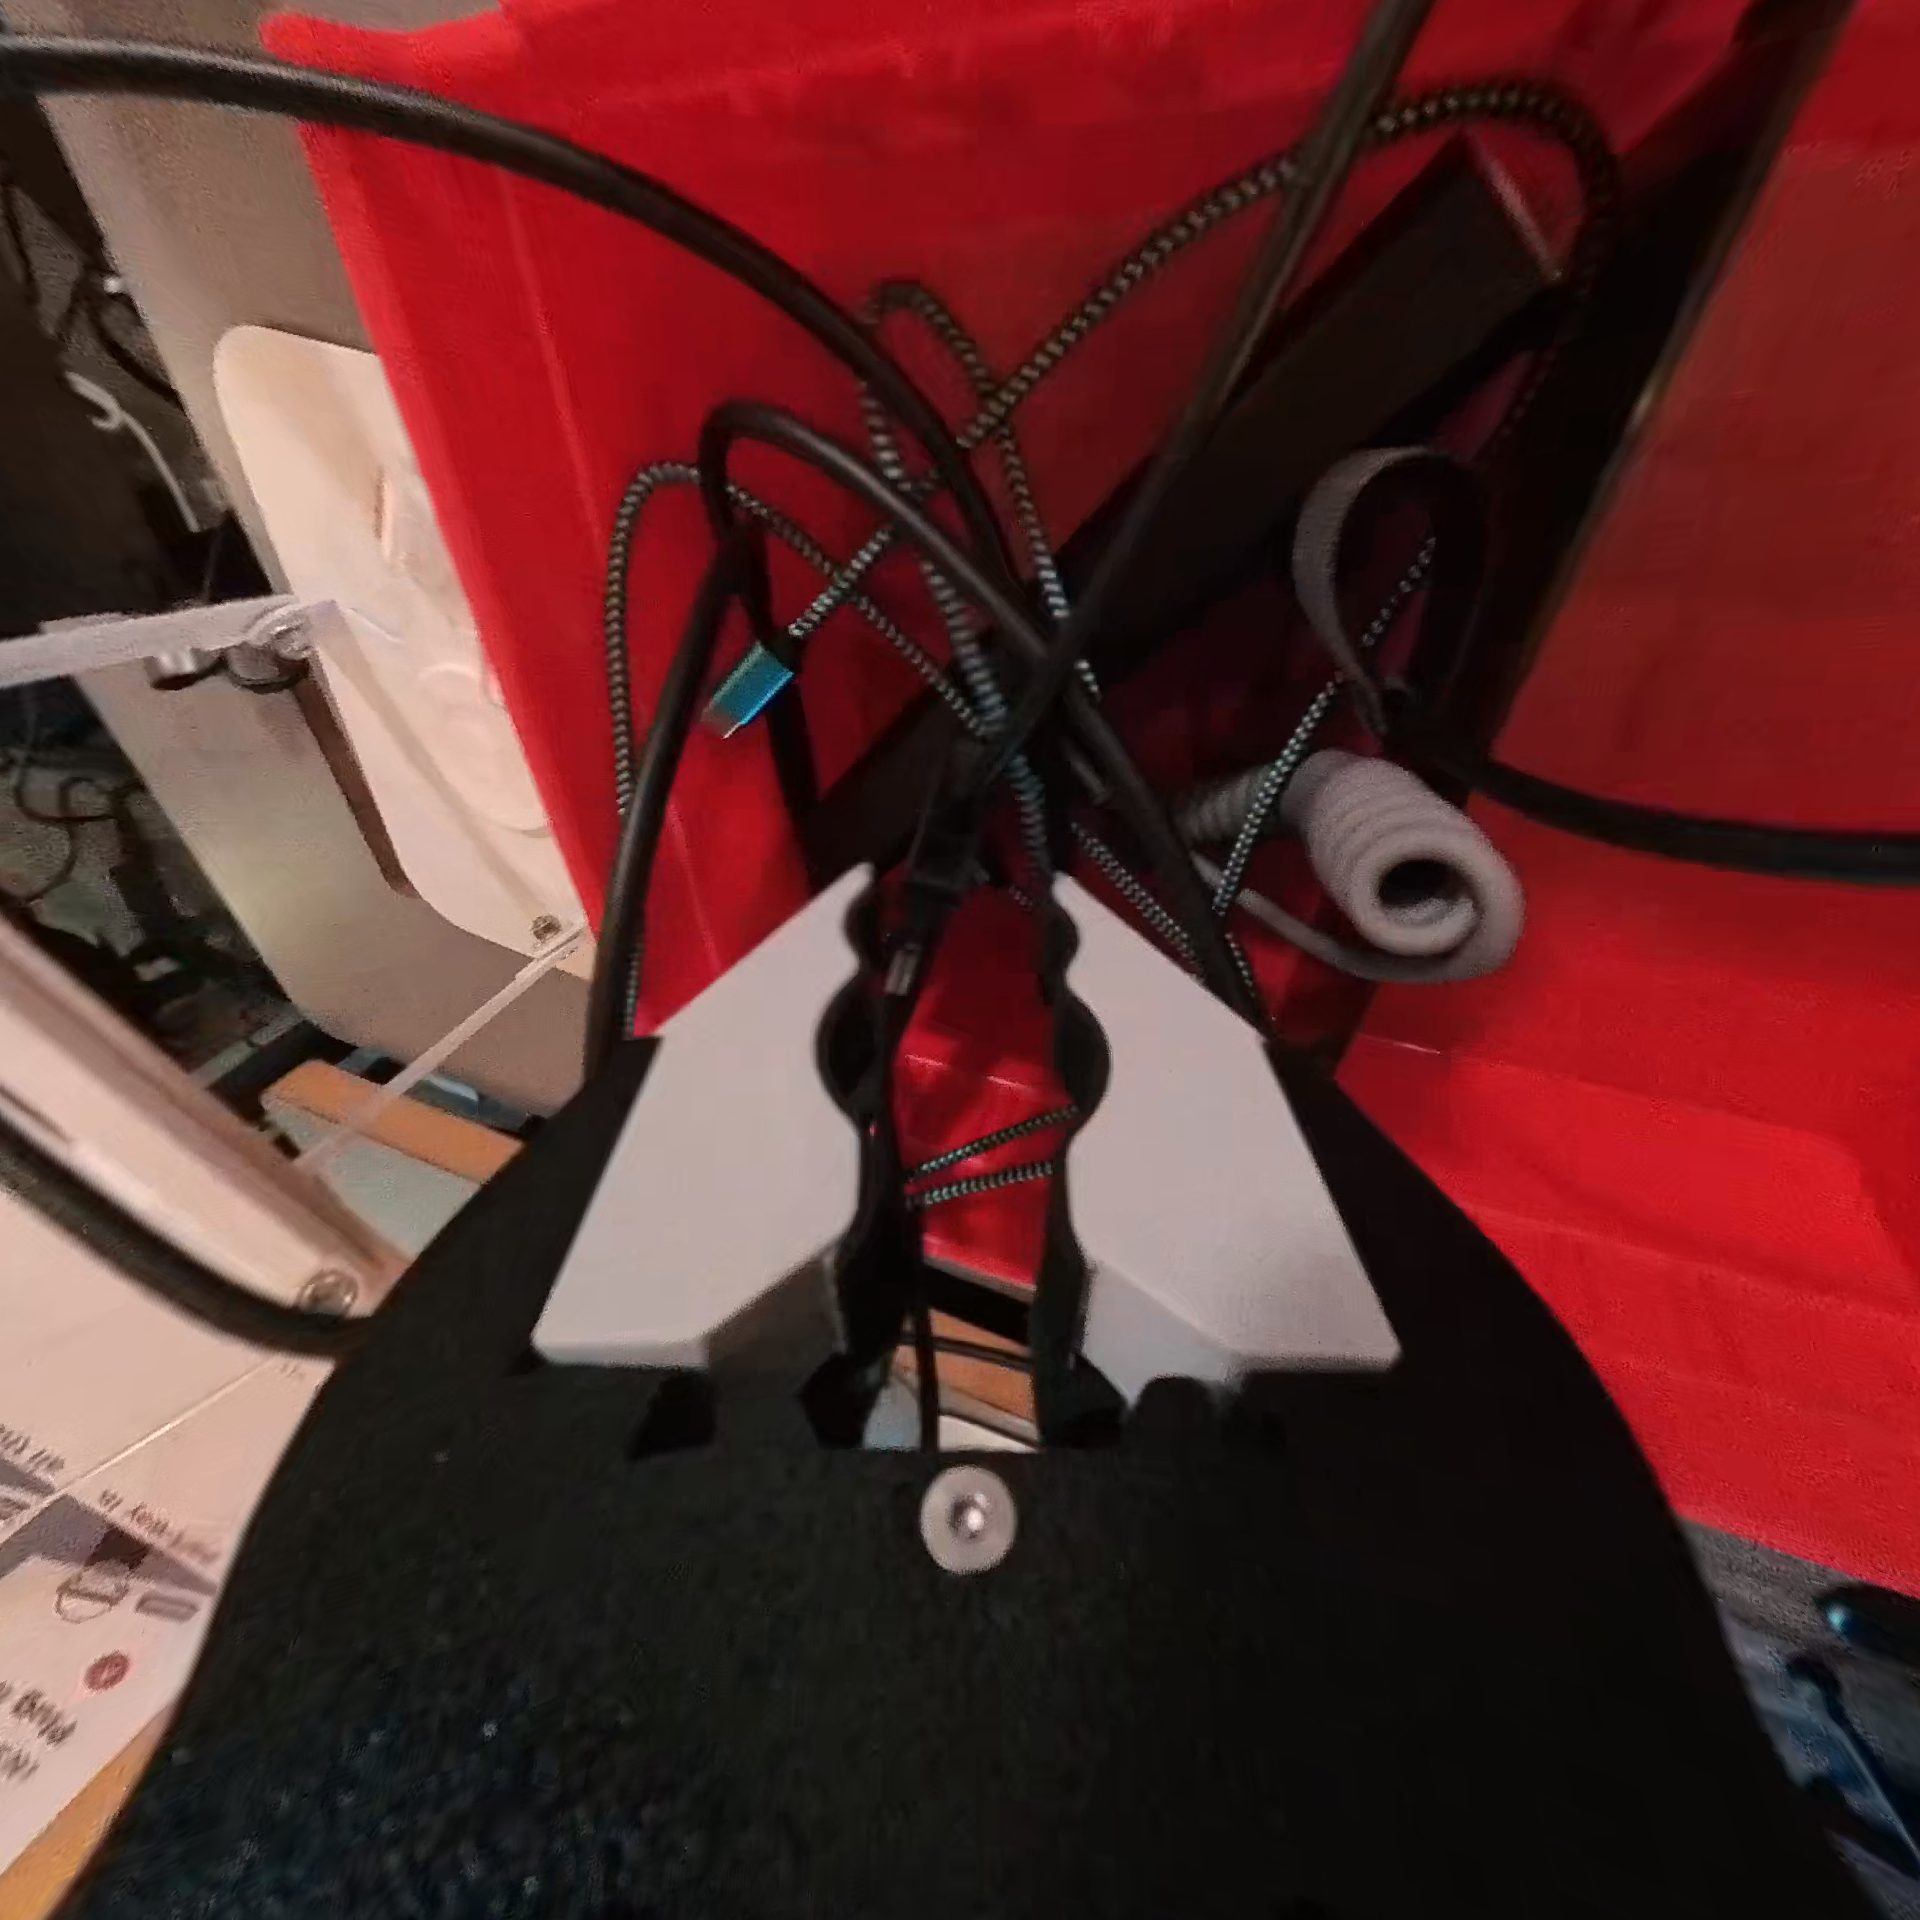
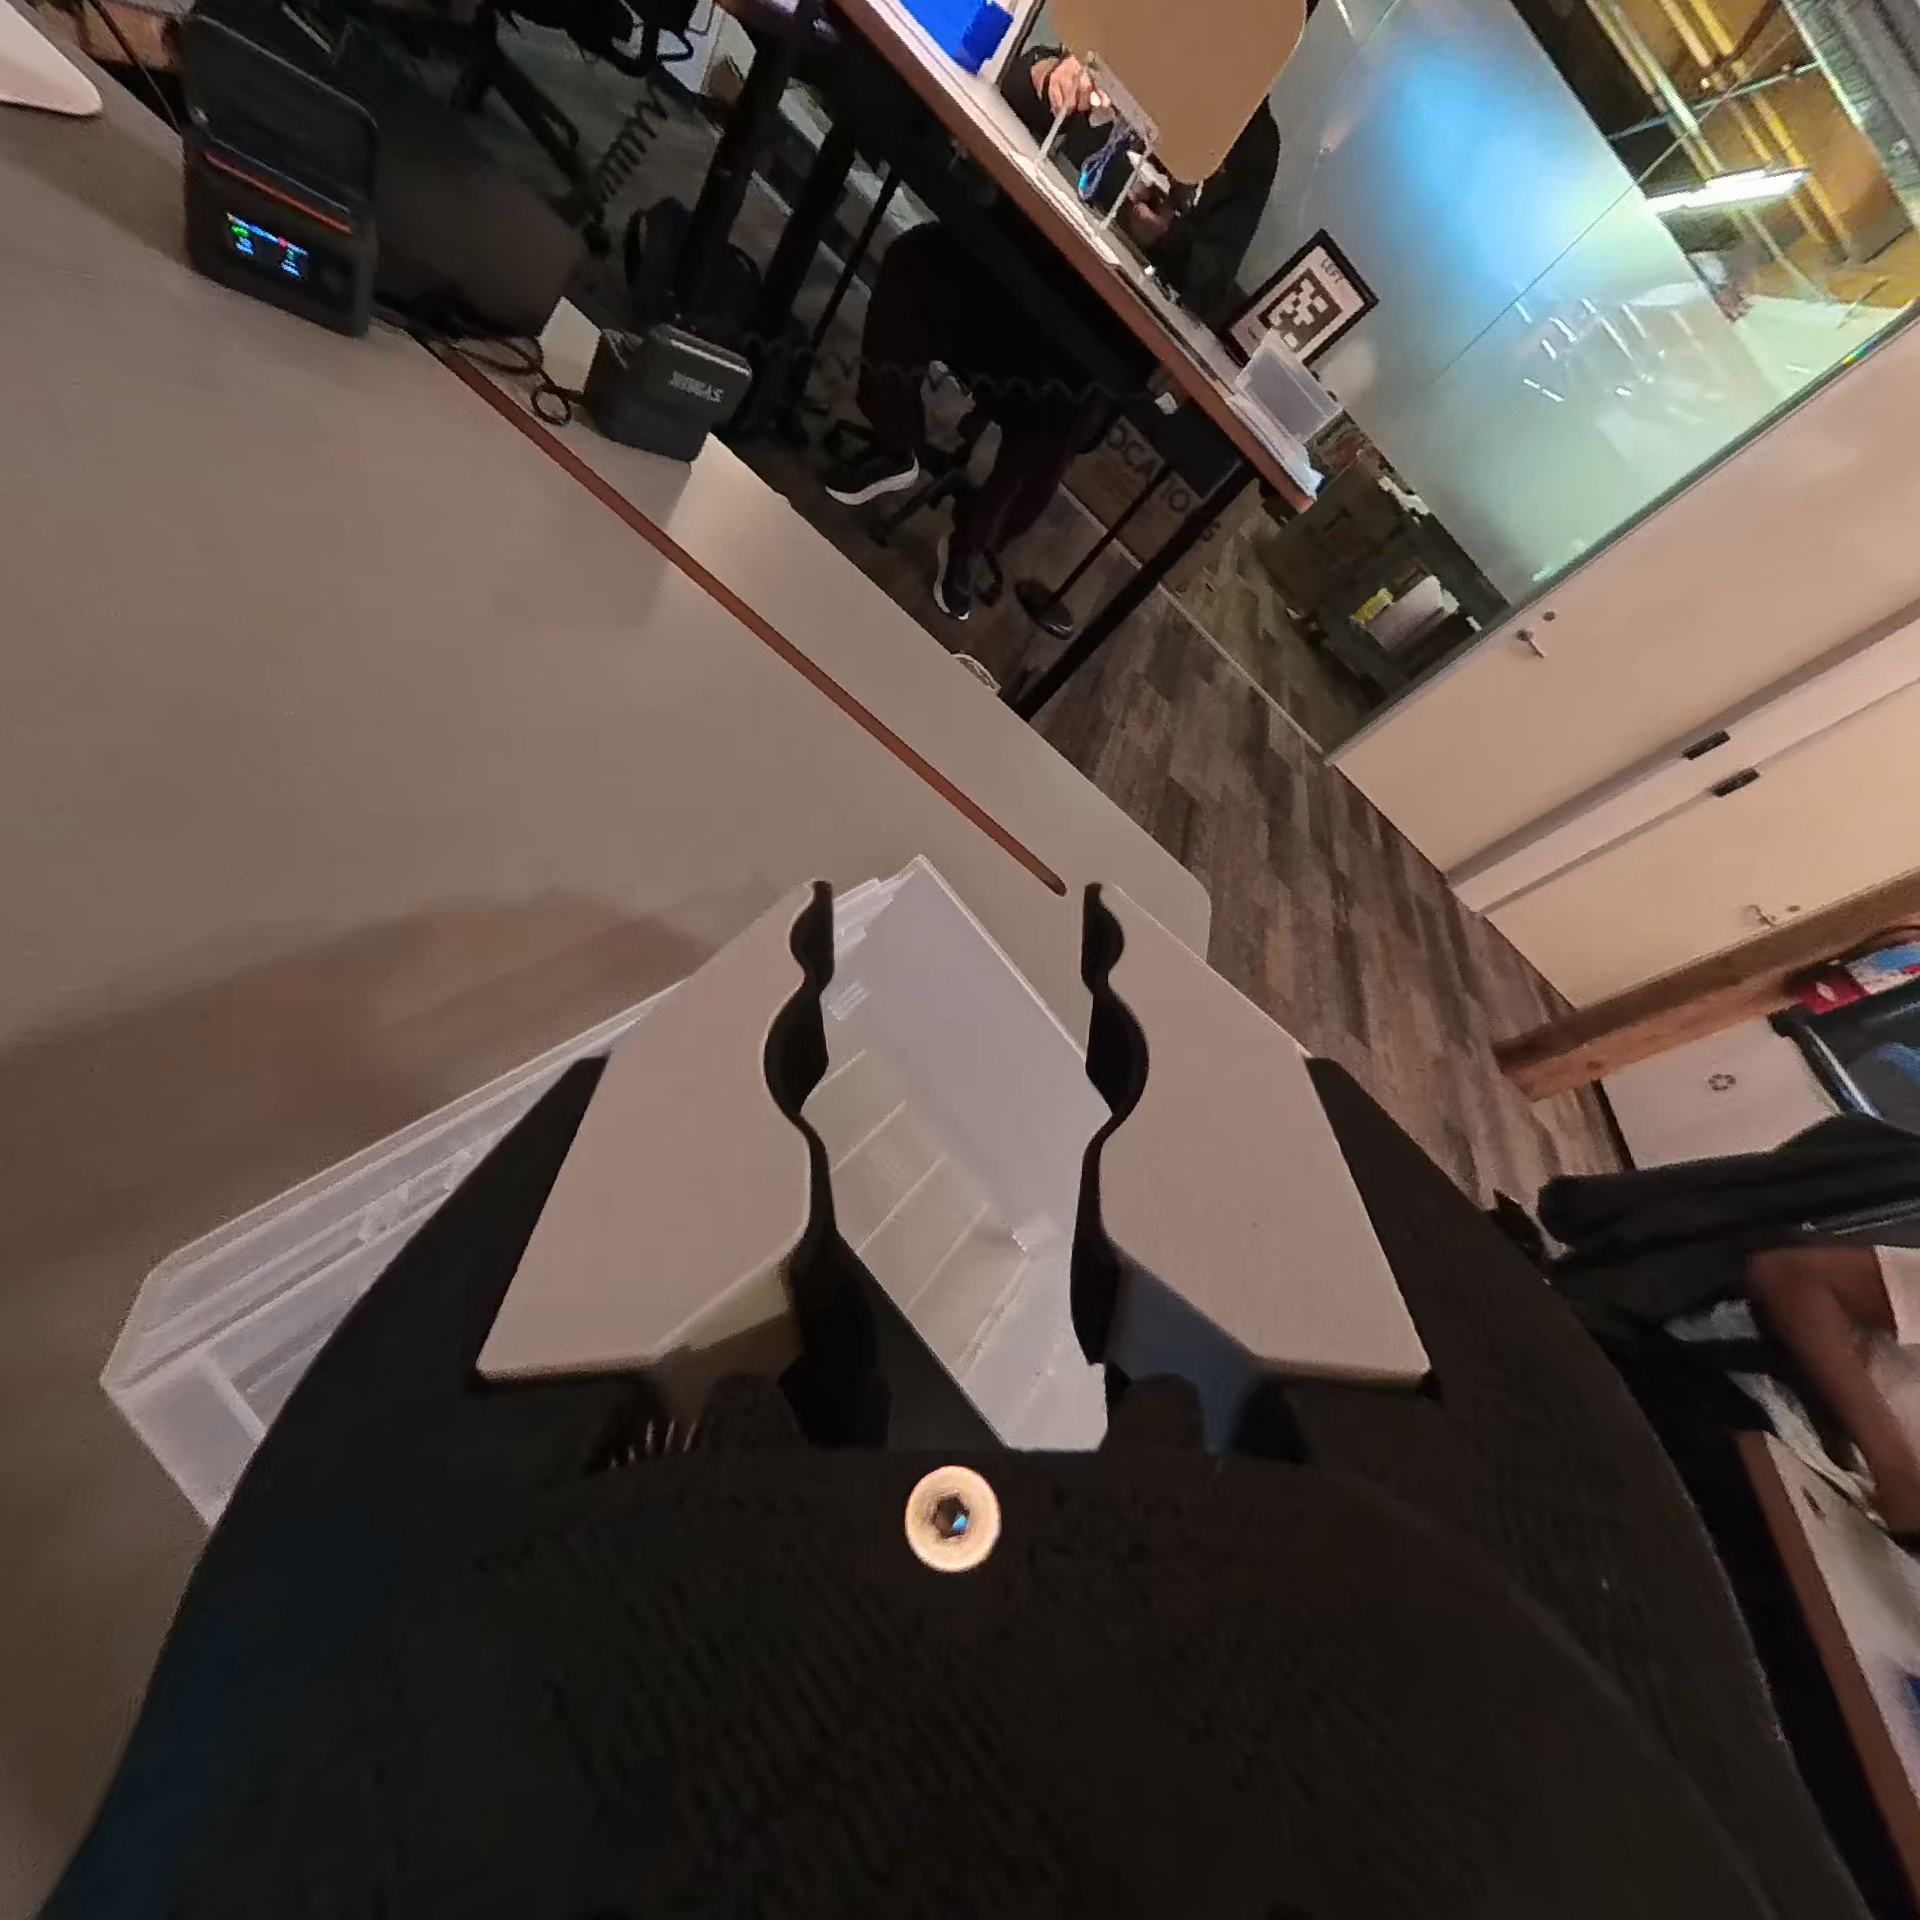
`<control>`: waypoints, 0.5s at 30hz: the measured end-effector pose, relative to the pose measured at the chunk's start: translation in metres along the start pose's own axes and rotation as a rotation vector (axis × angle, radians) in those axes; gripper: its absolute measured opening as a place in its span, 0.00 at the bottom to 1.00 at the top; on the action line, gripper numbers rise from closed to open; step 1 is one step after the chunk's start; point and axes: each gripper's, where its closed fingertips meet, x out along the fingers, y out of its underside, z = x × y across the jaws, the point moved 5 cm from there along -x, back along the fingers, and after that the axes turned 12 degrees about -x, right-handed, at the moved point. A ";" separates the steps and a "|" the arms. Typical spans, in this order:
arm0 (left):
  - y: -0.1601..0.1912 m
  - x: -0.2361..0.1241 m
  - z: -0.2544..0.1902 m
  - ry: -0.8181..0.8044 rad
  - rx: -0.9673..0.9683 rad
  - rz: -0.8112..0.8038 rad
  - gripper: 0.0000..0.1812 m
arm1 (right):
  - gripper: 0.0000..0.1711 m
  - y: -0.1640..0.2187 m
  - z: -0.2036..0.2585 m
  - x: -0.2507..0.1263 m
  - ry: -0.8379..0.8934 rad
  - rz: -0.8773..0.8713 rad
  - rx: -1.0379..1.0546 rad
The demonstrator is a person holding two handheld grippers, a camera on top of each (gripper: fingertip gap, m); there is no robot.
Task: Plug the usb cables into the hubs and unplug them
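Red cloth backs tangled USB cables (image 1: 935, 582); left tongs (image 1: 961, 894) part-open around a black lead, grip unclear; right tongs (image 2: 956, 904) gape empty; plugging apparently remains.

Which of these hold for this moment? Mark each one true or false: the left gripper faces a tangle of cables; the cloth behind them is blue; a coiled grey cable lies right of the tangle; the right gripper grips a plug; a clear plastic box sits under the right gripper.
1. The left gripper faces a tangle of cables. True.
2. The cloth is blue. False: it is red.
3. A coiled grey cable lies right of the tangle. True.
4. The right gripper grips a plug. False: its jaws stand apart and empty.
5. A clear plastic box sits under the right gripper. True.
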 end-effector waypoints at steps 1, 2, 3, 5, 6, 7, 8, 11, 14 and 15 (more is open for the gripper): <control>0.000 0.004 -0.001 -0.001 0.020 0.008 0.13 | 0.27 -0.001 0.001 0.001 -0.005 -0.004 0.002; -0.001 0.007 0.000 -0.037 0.037 0.012 0.07 | 0.27 -0.001 0.001 0.001 -0.008 -0.007 0.002; 0.000 0.008 0.001 -0.055 0.053 0.030 0.06 | 0.27 0.000 0.001 0.000 -0.010 -0.007 0.002; 0.001 0.001 0.003 -0.095 0.048 0.054 0.05 | 0.27 0.002 0.000 -0.001 -0.010 -0.003 0.006; 0.001 -0.007 0.004 -0.106 0.030 0.057 0.05 | 0.27 0.002 -0.001 -0.002 -0.009 -0.003 0.011; 0.000 -0.018 0.005 -0.119 0.004 0.048 0.05 | 0.27 0.003 -0.002 -0.003 -0.008 -0.005 0.015; -0.001 -0.032 0.007 -0.148 -0.021 0.028 0.05 | 0.27 0.004 -0.003 -0.005 -0.007 -0.008 0.020; -0.007 -0.088 0.022 -0.298 -0.074 -0.031 0.05 | 0.27 0.004 -0.007 -0.010 0.001 -0.037 0.041; -0.015 -0.149 0.039 -0.469 -0.123 -0.081 0.05 | 0.26 0.002 -0.009 -0.014 -0.003 -0.081 0.066; -0.020 -0.171 0.045 -0.523 -0.137 -0.107 0.05 | 0.26 0.001 -0.009 -0.015 -0.009 -0.095 0.074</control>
